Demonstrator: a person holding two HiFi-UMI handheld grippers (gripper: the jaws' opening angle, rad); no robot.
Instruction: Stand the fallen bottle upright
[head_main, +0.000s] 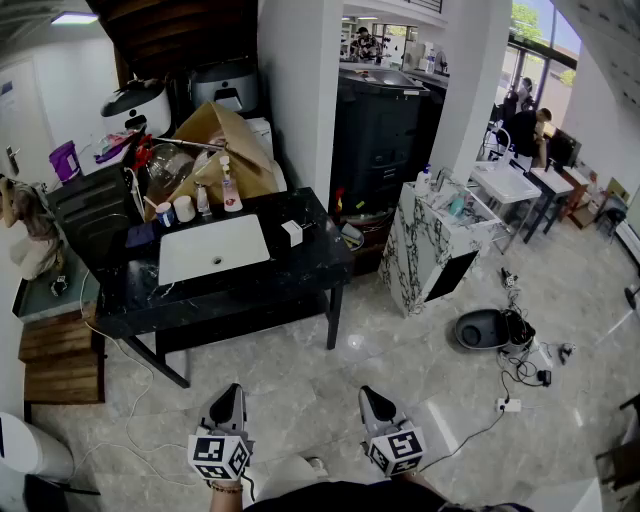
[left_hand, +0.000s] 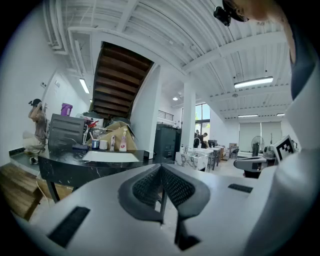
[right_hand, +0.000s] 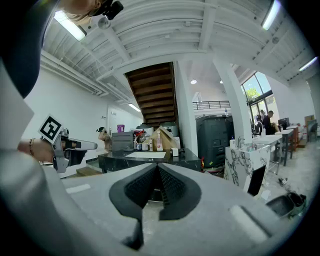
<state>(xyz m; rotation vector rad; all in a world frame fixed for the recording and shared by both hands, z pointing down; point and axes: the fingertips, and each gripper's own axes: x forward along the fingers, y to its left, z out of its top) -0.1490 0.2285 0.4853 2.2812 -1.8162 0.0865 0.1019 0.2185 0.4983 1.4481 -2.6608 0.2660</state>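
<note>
Stopped well back from the black table, with a stretch of open pale floor in between. Left gripper: pads pressed fully together, nothing between. Right gripper: likewise closed tight and empty. Both held low and side by side, apart from each other, aimed roughly level toward the table's near edge.

On the table, a white basin set in the middle and a small white box toward the right end. Behind the basin, along the far edge: a pump bottle, a smaller bottle and cups, all seemingly upright (too far off to make out any bottle lying down). Crowding that back edge, a cardboard box.

Open floor straight ahead up to the table's front. Off to the right, a marbled counter, then a dark round machine on the floor with trailing cables. To the left, wooden steps close against the table's end and a thin white cable looping over the tiles.
</note>
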